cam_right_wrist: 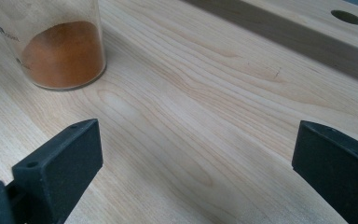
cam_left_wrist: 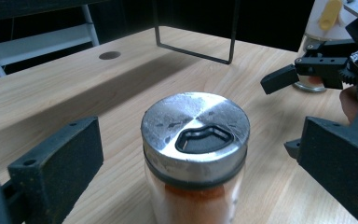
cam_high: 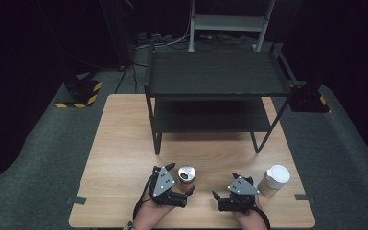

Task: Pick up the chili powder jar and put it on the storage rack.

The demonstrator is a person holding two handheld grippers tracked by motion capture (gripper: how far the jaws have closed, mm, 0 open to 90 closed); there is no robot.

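A glass spice jar (cam_high: 187,175) with a metal shaker lid and orange powder stands near the table's front. In the left gripper view the jar (cam_left_wrist: 196,140) sits between my wide-spread jaws, touching neither. My left gripper (cam_high: 181,178) is open around it. My right gripper (cam_high: 224,186) rests open just right of the jar, nothing between its jaws. The right gripper view shows the jar's powder-filled base (cam_right_wrist: 60,46) at upper left, beyond the open right gripper (cam_right_wrist: 191,158). That right gripper (cam_left_wrist: 307,70) also appears far right in the left gripper view.
A white lidded container (cam_high: 274,179) stands right of my right gripper, its base (cam_left_wrist: 326,18) showing behind that gripper. A black two-tier shelf rack (cam_high: 215,81) occupies the back of the wooden table (cam_high: 120,143). A round hole (cam_right_wrist: 347,17) pierces the tabletop.
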